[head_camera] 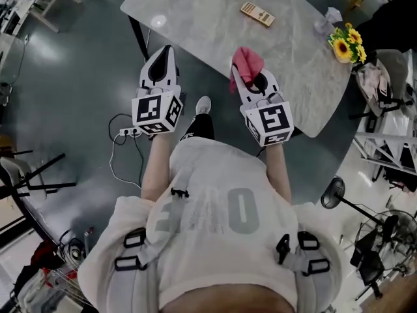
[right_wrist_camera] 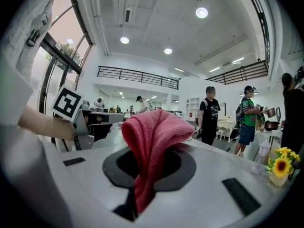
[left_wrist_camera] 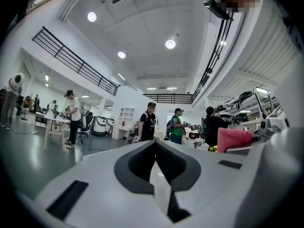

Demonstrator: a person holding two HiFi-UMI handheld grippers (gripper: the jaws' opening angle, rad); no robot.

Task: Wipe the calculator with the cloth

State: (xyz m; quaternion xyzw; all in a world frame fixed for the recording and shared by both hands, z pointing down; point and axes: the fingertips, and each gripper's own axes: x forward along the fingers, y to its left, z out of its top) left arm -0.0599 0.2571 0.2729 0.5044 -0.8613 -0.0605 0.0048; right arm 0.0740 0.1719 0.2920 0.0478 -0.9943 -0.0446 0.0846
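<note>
The tan calculator (head_camera: 258, 14) lies flat on the grey marble table (head_camera: 195, 12), toward its far side. A pink cloth (head_camera: 245, 64) sticks out of my right gripper (head_camera: 251, 78), which is shut on it at the table's near edge, well short of the calculator. In the right gripper view the cloth (right_wrist_camera: 153, 139) rises in a fold from between the jaws of that gripper (right_wrist_camera: 140, 177). My left gripper (head_camera: 162, 52) hangs over the floor just off the table's near edge. Its jaws are shut with nothing in them, as the left gripper view (left_wrist_camera: 156, 145) shows.
A bunch of sunflowers (head_camera: 346, 44) and a clear cup (head_camera: 324, 25) stand at the table's right end. A power strip with cables (head_camera: 130, 132) lies on the floor below the left gripper. A standing fan (head_camera: 333, 193) is at right. Several people (right_wrist_camera: 209, 115) stand farther off in the hall.
</note>
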